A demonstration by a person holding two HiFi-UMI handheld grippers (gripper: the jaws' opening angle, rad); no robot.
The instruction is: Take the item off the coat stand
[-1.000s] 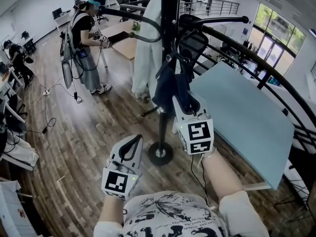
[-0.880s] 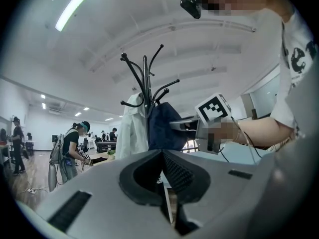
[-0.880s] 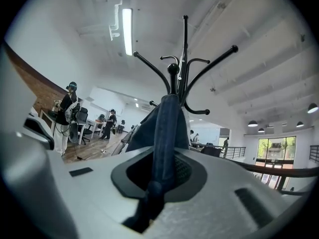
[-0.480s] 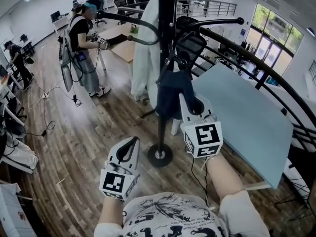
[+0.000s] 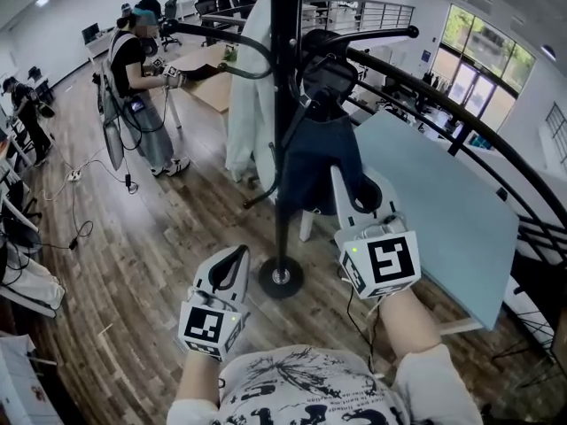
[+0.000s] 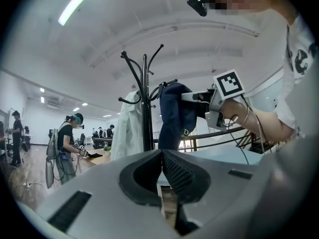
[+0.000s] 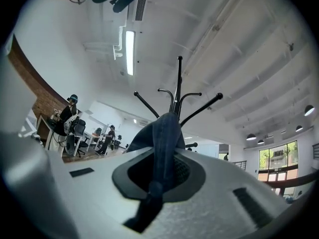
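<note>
One white coat beside navy garment, stand pole between, table nearby.

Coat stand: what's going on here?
A person works with a gripper in each hand. The right gripper is shut on the dark blue item, which hangs from the black coat stand and is not yet off it. The left gripper is shut, empty and held low. A white coat hangs on the far side.

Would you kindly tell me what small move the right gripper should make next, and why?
Probably lift the right gripper up and back toward you. Its jaws are shut on the dark blue item, which hangs from the coat stand, so raising it should free it.
</note>
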